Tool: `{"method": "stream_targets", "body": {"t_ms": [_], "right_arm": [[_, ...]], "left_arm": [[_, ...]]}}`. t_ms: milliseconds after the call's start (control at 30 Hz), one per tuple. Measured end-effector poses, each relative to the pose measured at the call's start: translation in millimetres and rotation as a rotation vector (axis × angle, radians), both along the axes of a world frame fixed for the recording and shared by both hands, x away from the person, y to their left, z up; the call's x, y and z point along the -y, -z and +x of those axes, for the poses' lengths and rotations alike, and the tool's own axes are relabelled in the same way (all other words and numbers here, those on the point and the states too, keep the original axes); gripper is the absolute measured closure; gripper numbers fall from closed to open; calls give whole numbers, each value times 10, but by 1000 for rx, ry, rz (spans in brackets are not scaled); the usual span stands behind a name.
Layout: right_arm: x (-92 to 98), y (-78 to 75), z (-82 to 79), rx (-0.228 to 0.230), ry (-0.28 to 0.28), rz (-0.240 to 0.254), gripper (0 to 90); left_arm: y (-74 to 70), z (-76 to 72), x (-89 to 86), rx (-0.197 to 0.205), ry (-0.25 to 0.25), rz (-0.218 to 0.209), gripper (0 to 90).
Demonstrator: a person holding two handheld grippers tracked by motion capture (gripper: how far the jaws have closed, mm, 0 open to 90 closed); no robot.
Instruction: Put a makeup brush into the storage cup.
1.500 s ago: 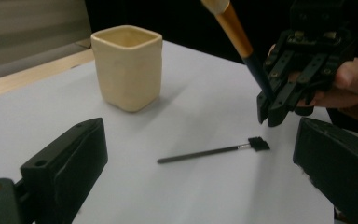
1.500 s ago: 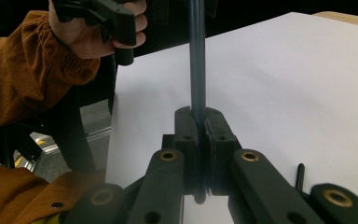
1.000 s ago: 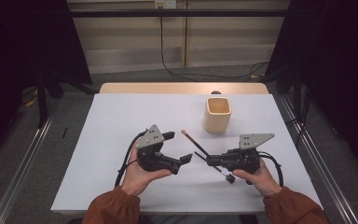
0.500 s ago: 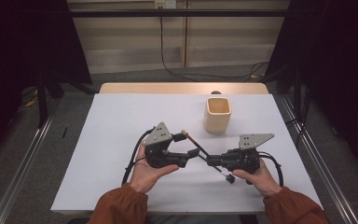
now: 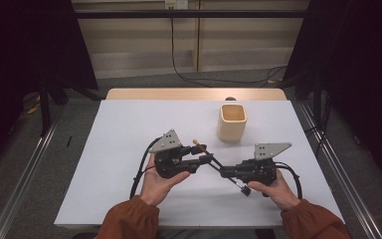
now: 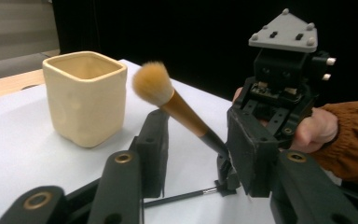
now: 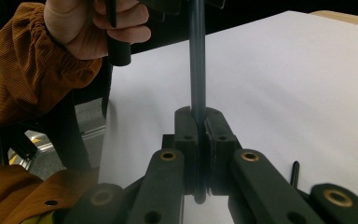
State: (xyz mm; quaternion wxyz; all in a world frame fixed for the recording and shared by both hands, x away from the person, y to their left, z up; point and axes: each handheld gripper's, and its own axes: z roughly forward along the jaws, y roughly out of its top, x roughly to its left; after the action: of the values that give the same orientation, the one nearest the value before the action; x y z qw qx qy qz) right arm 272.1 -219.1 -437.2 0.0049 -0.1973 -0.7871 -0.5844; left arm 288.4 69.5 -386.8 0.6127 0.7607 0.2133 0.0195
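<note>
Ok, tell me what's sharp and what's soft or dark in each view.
High view: table evenly lit, surroundings dark. Left gripper view: brush bristles slightly soft, cup clear, background black. Right gripper view: the near jaws and clamped handle look blurred.

Soft tan-bristled make-up brush with copper ferrule and black handle (image 6: 177, 105): bristle tip blurred in the left gripper view; handle hidden behind the left tool's (image 6: 200, 154) right jaw. In the right gripper view its handle (image 7: 197, 70) runs off the top edge, head unseen. Right tool (image 7: 196, 140): arms cut by the bottom edge. Person's rust corduroy sleeve (image 7: 23, 70): cut by the left edge. Small dark object (image 5: 231, 98) behind the cream square ceramic cup (image 5: 232, 122): too small to identify. Counter's (image 5: 129, 129) near edge partly hidden by the forearms.
</note>
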Motion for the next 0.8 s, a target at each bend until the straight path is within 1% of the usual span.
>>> {"method": "stream_targets", "body": {"t_ms": [133,267,300,533,633,733,800], "right_arm": [[-13,9,-3,-1,-4,-3,855],[-18,11,-9,5,-9,-12,854],[-22,11,-11,8,-9,-14,854],[-35,14,-21,13,-18,-17,852],[-40,12,-19,14,-19,-17,847],[-40,16,-15,13,-16,-17,839],[-35,14,-13,13,-12,-14,830]], "left_arm": [[0,5,-10,-9,14,-9,662],[11,8,-18,-22,19,-35,721],[12,12,-19,-28,27,-40,732],[2,17,-30,-55,55,-63,775],[1,15,-35,-51,66,-71,786],[2,19,-46,-63,83,-81,803],[-3,17,-43,-74,101,-97,819]]}}
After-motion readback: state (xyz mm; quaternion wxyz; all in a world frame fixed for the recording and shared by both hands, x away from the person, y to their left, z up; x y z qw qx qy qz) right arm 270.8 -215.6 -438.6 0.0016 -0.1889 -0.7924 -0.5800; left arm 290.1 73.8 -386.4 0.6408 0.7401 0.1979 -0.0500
